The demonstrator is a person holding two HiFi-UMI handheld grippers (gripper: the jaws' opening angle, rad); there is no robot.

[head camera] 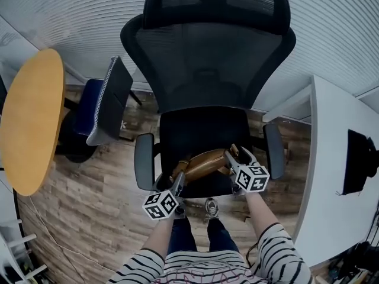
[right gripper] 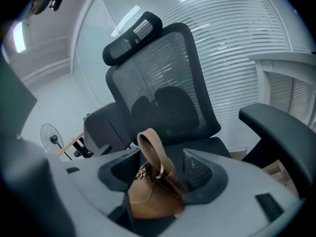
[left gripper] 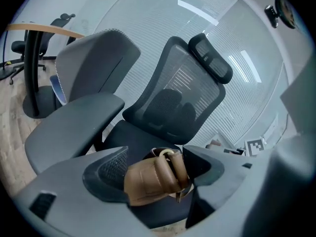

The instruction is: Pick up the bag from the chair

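Bag [head camera: 204, 163], long axis sideways across chair seat [head camera: 195, 129]

Both arms [head camera: 263, 215] reach forward and down; the left gripper [head camera: 177, 179] and right gripper [head camera: 235, 157] hold their 2 jaws wide apart.

Bag [head camera: 204, 163]: tan, leather-like, smooth, faint sheen; ring [left gripper: 167, 154] brassy metal.
Chair [head camera: 207, 70]: black mesh back, matt cloth seat, matt grey plastic armrests.
Floor [head camera: 100, 188]: wood planks.
Table [head camera: 29, 117]: smooth wood-look top.
Right gripper [right gripper: 160, 163] pads [right gripper: 200, 171]: dark, finely textured.
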